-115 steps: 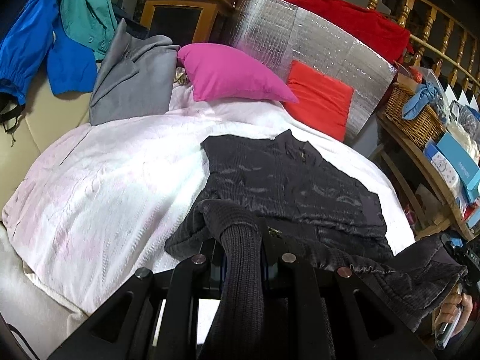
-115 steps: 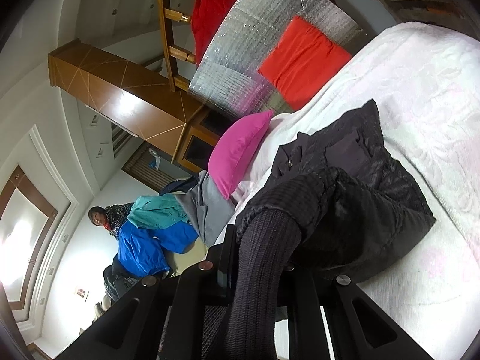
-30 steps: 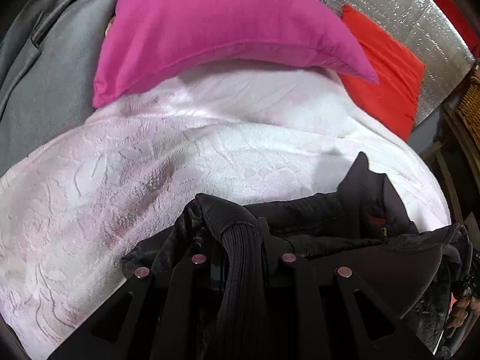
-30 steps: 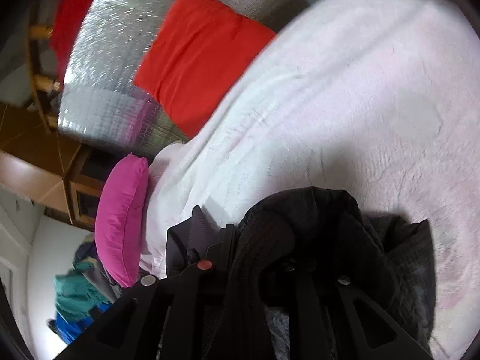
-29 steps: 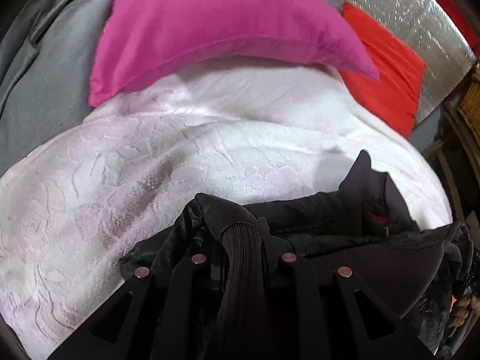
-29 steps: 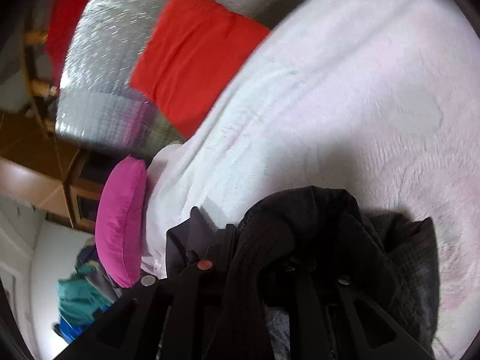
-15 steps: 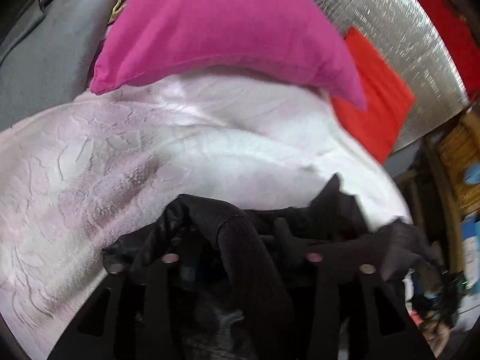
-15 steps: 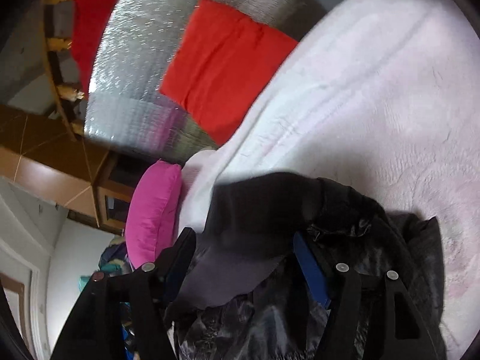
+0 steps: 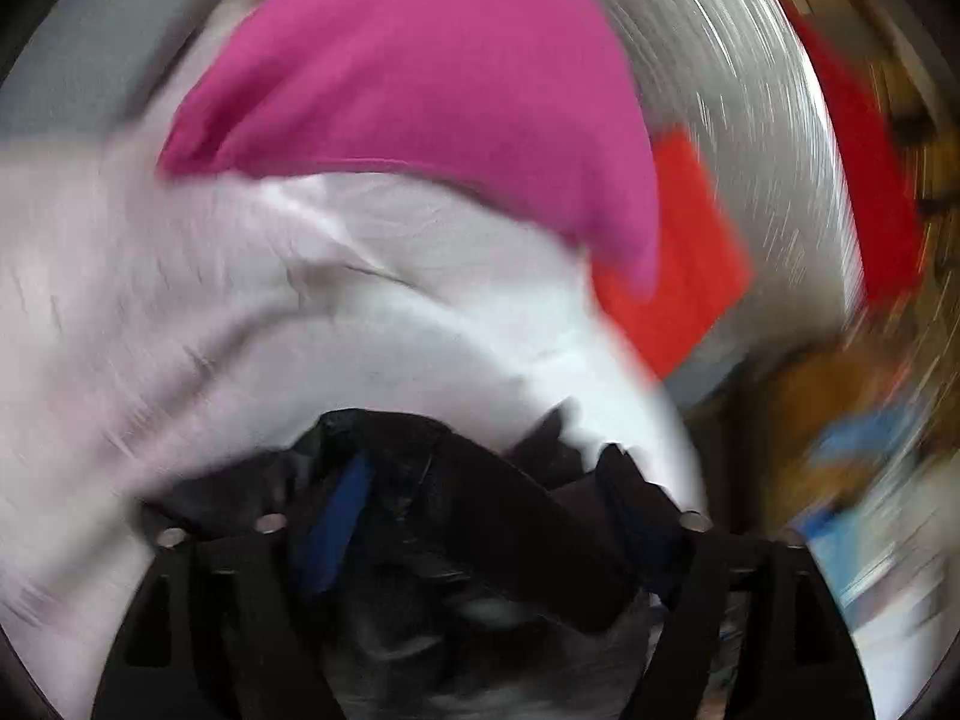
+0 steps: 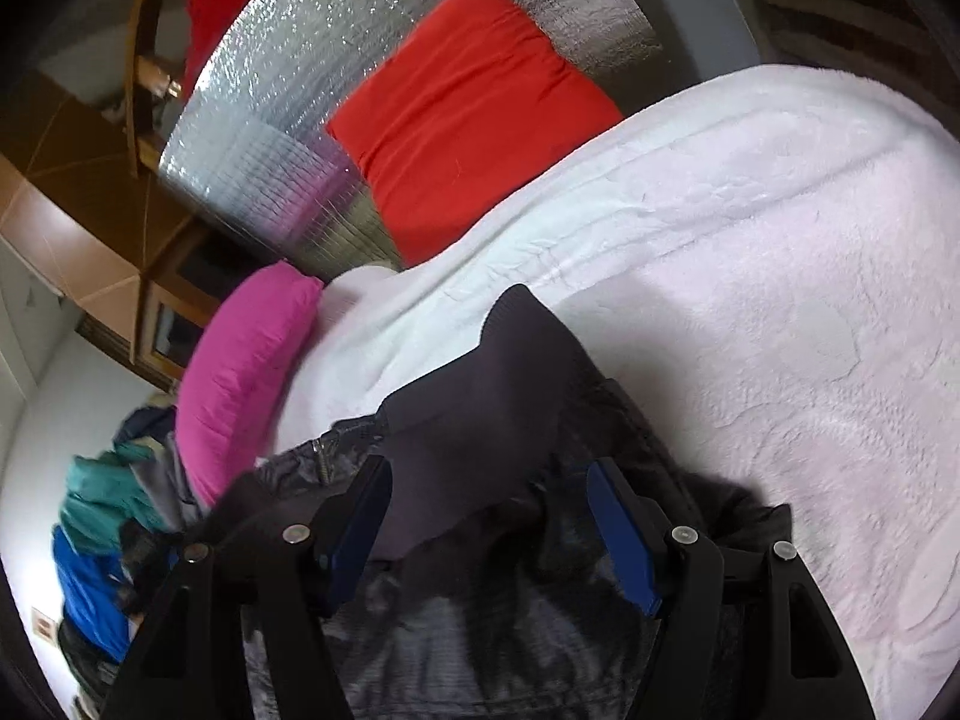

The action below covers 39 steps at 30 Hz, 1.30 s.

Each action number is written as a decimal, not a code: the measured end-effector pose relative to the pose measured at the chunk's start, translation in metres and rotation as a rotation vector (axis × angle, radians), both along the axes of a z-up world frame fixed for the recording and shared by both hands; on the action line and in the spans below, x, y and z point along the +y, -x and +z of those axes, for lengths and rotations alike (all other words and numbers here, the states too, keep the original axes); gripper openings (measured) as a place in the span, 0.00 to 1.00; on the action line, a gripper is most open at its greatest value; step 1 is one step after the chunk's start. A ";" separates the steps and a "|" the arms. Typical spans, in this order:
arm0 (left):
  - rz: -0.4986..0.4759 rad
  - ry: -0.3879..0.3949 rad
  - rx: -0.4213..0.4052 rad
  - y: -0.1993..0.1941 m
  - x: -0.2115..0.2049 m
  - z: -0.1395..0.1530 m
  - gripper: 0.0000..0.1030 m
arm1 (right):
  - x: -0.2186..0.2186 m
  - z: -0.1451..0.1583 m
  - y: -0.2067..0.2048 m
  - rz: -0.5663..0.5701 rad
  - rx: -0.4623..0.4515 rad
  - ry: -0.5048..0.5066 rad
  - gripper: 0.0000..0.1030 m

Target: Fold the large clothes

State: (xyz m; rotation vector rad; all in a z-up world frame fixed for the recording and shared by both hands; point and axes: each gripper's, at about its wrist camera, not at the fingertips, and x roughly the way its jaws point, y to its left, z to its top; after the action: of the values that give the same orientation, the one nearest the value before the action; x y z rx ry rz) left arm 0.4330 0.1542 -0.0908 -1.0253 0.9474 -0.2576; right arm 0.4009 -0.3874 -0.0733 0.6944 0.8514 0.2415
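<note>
A black quilted jacket [image 10: 516, 420] lies folded over on the pale pink blanket [image 10: 750, 276] of the bed. In the right wrist view my right gripper [image 10: 489, 516] stands open over it, blue pads wide apart with the cloth loose between them. In the blurred left wrist view my left gripper [image 9: 480, 510] is also open, its fingers spread, with the jacket [image 9: 468, 516] and a ribbed cuff lying between them.
A magenta pillow [image 9: 420, 78] and a red pillow [image 10: 468, 114] lie at the head of the bed against a silver foil panel [image 10: 288, 108]. Blue, teal and grey clothes [image 10: 102, 516] are heaped at the left. Wooden shelves with boxes [image 9: 870, 450] stand to the right.
Both grippers carried the jacket's cuffs up toward the pillows, folding it over, then opened and let the cuffs go. The left wrist view is now swinging fast.
</note>
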 end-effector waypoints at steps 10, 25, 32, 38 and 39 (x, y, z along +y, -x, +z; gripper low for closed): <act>-0.113 -0.546 -0.142 0.008 -0.010 0.026 0.83 | -0.002 0.012 -0.006 0.014 -0.050 0.129 0.69; -0.364 -0.836 -0.045 -0.028 -0.077 -0.020 0.25 | 0.029 -0.017 -0.061 0.181 0.084 0.497 0.18; -0.296 -0.820 -0.054 -0.029 -0.062 -0.016 0.19 | 0.012 0.006 -0.054 0.081 0.008 0.548 0.14; -0.279 -0.921 -0.003 -0.037 -0.075 -0.036 0.26 | 0.008 -0.045 -0.065 0.011 0.116 0.586 0.14; -0.280 -0.934 -0.010 -0.037 -0.076 -0.034 0.28 | 0.008 -0.044 -0.064 0.004 0.115 0.592 0.14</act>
State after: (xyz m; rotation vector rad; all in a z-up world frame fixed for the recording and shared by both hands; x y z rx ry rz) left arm 0.4697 0.0778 -0.1245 -0.0343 1.0402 -0.0281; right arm 0.4653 -0.3795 -0.1176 0.1526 0.9742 -0.0526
